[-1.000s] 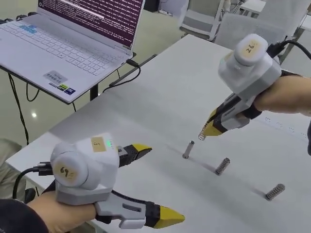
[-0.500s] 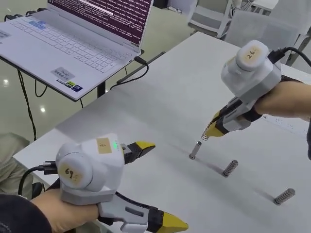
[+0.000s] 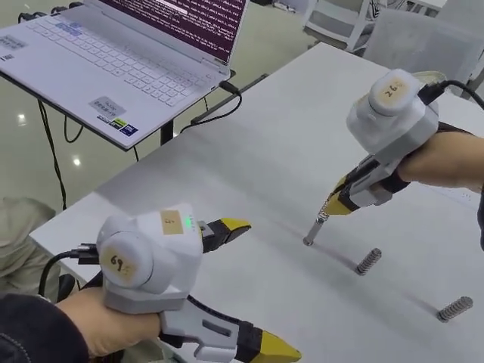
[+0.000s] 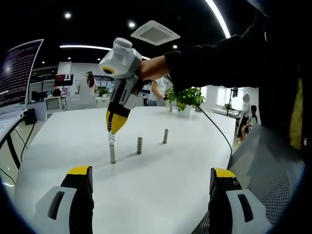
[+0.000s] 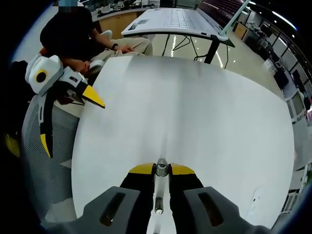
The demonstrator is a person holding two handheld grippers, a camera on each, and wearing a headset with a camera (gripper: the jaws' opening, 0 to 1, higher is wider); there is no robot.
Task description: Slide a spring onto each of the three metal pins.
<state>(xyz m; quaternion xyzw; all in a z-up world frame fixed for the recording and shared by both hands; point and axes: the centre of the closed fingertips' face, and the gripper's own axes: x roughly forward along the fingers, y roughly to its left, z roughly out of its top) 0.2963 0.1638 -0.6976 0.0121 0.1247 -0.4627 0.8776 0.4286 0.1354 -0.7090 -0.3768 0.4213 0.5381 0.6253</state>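
Right claw (image 3: 327, 212), seen from my head, pinches a small silver wire spring (image 3: 322, 218) over a short grey metal pin (image 3: 309, 237). My left claw (image 4: 151, 171), in its own view, gapes wide, holding nothing, and the spring touches the pin's top. From my right claw's view, both jaws squeeze the spring tight.

The head view is looking steeply down on the table (image 3: 249, 151) from close by. The left gripper view is facing low across it (almost level) toward the nearest pin (image 4: 112, 156); the right gripper view is looking back from over that pin.
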